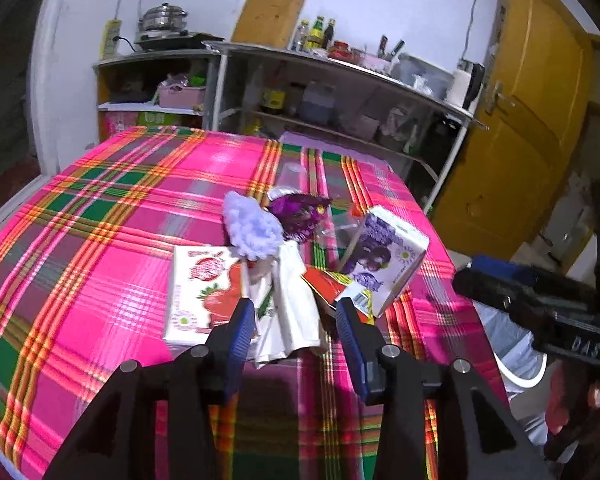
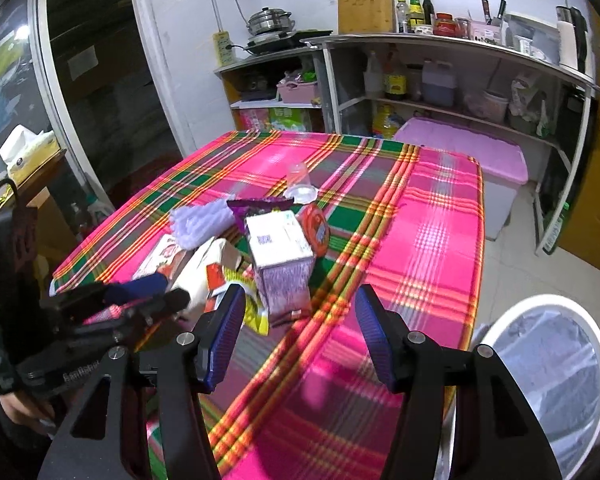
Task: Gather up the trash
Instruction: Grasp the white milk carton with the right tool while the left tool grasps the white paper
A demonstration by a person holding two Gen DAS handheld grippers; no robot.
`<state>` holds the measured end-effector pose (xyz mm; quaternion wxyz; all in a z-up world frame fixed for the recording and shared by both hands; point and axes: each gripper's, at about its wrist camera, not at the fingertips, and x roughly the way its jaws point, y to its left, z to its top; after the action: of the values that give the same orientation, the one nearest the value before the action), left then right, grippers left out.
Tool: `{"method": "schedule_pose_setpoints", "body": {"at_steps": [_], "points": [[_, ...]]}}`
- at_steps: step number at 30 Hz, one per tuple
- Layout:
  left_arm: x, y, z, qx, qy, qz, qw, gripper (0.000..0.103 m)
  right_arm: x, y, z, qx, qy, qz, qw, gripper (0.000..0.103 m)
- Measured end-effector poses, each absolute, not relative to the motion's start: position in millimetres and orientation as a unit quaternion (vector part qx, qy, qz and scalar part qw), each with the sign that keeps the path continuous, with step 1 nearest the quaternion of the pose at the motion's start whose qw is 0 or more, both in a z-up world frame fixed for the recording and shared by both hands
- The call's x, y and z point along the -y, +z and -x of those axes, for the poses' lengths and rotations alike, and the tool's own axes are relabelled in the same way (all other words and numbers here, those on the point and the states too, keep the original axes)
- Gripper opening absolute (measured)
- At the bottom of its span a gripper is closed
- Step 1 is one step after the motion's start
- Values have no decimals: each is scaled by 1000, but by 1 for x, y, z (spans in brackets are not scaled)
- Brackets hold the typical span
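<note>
A pile of trash lies on the pink plaid table (image 1: pixel 100 208): a white wrapper (image 1: pixel 288 304), a strawberry milk carton (image 1: pixel 198 292), a purple grape carton (image 1: pixel 384 256), lilac foam netting (image 1: pixel 252 228), a purple foil packet (image 1: pixel 300 212) and a clear plastic cup (image 1: pixel 292 176). My left gripper (image 1: pixel 296 320) is open, its fingers on either side of the white wrapper's near end. My right gripper (image 2: pixel 300 320) is open and empty above the table, just in front of the grape carton (image 2: pixel 280 256). A red round packet (image 2: pixel 316 228) lies behind that carton.
A white bin with a clear liner (image 2: pixel 548 364) stands on the floor by the table's right edge. A pink-lidded storage box (image 2: pixel 468 148) and kitchen shelves (image 2: pixel 460 80) are behind the table. A yellow door (image 1: pixel 516 120) is at the right.
</note>
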<state>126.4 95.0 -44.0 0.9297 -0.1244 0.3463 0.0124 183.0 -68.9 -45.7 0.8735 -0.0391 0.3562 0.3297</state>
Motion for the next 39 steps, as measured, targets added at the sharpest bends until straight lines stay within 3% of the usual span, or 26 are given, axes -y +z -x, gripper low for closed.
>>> {"method": "schedule_pose_setpoints", "body": {"at_steps": [13, 19, 22, 39], "points": [[-83, -51, -138, -355, 9, 98, 930, 37, 48, -56, -210, -369, 338, 47, 865, 58], [-85, -56, -140, -363, 17, 98, 926, 26, 47, -61, -218, -382, 336, 37, 860, 58], [-84, -56, -140, -362, 15, 100, 927, 23, 48, -61, -219, -380, 336, 32, 861, 41], [-80, -39, -113, -337, 3, 110, 935, 17, 73, -45, -190, -356, 329, 15, 874, 39]]}}
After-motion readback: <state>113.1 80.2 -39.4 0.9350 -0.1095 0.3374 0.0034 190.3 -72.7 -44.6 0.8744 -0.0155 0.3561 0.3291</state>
